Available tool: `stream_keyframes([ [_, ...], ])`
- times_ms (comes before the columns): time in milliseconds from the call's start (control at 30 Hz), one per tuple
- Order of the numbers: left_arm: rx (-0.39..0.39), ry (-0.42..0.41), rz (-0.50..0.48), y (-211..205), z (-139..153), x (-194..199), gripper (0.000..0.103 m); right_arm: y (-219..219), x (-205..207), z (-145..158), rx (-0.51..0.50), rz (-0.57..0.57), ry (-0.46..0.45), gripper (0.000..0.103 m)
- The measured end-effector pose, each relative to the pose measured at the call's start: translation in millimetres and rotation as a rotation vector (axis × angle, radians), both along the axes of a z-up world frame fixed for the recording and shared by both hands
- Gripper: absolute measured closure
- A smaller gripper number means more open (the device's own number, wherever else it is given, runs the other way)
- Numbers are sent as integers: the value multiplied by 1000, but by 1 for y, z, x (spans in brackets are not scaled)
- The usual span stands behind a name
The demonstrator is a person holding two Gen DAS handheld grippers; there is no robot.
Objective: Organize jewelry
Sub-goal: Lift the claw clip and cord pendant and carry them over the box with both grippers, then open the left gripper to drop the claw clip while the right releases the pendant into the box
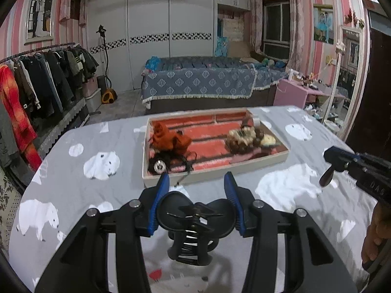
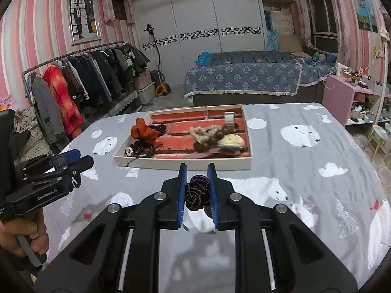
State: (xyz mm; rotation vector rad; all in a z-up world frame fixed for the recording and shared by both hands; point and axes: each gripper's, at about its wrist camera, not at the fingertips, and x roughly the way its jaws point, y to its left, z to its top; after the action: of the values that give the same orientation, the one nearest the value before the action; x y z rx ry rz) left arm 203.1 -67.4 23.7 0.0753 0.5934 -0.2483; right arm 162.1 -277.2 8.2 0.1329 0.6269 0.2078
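Most of the sorting looks done, judging by the tray [image 2: 246,164]: this shallow cream box with a red, ribbed plush lining already holds an orange cloth scrunchie [image 2: 144,130] at its left end, a dark frilly hair tie with a round charm [image 1: 158,166] at its near-left corner, a cluster of brown wooden beads [image 2: 210,139] right of centre, a pale yellow fabric piece [image 2: 231,141] just right of the beads, and a small white band [image 2: 229,118] standing at the far-right corner. Two items remain outside it, both on the near side of the tray. The left tool [image 1: 196,179] has its blue ribbed pads pressed on either side of a black plastic claw clip [image 1: 193,222], a glossy, rounded clip with a coiled spring and interlocking teeth; it appears gripped, held just short of the tray's near wall. The right tool [image 2: 197,171] is closed on a dark braided hair tie [image 2: 198,191], a woven cord bunched into a knot, soft and speckled, also just short of the near wall and a little right of the tray's centre. Both pieces still need to go into the tray; the open red lining at the middle seems the likeliest room. The desk [image 2: 305,185] under the tray is covered with a smooth grey cloth printed with white polar bears.
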Motion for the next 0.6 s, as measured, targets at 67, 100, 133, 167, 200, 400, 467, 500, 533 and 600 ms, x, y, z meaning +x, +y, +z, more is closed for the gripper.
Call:
stream_keyframes([
  [67,-6,-12,2,0,5,6,57,2,8,1,-10,1,-1,85],
  [100,-7,-19,4,0,8,11,57,2,12,2,-13,0,-3,85],
  [133,-7,-24,5,-1,9,15,57,2,16,4,-18,-1,-7,85],
  [167,-12,-28,7,-2,11,21,57,3,19,6,-23,-3,-12,85],
  [200,-15,-29,8,-2,12,25,57,2,24,9,-26,-5,-18,85],
  [400,-15,-38,21,-8,16,62,57,-3,56,18,-40,-21,-44,85],
  [467,-17,-40,27,-10,17,76,57,-3,69,21,-47,-19,-51,85],
  [500,-18,-41,30,-9,17,82,57,-2,75,22,-48,-17,-52,85],
  [533,-21,-41,34,-10,16,91,57,-3,81,23,-48,-16,-53,85],
  [600,-22,-44,44,-9,15,106,57,-3,97,23,-50,-10,-55,85],
])
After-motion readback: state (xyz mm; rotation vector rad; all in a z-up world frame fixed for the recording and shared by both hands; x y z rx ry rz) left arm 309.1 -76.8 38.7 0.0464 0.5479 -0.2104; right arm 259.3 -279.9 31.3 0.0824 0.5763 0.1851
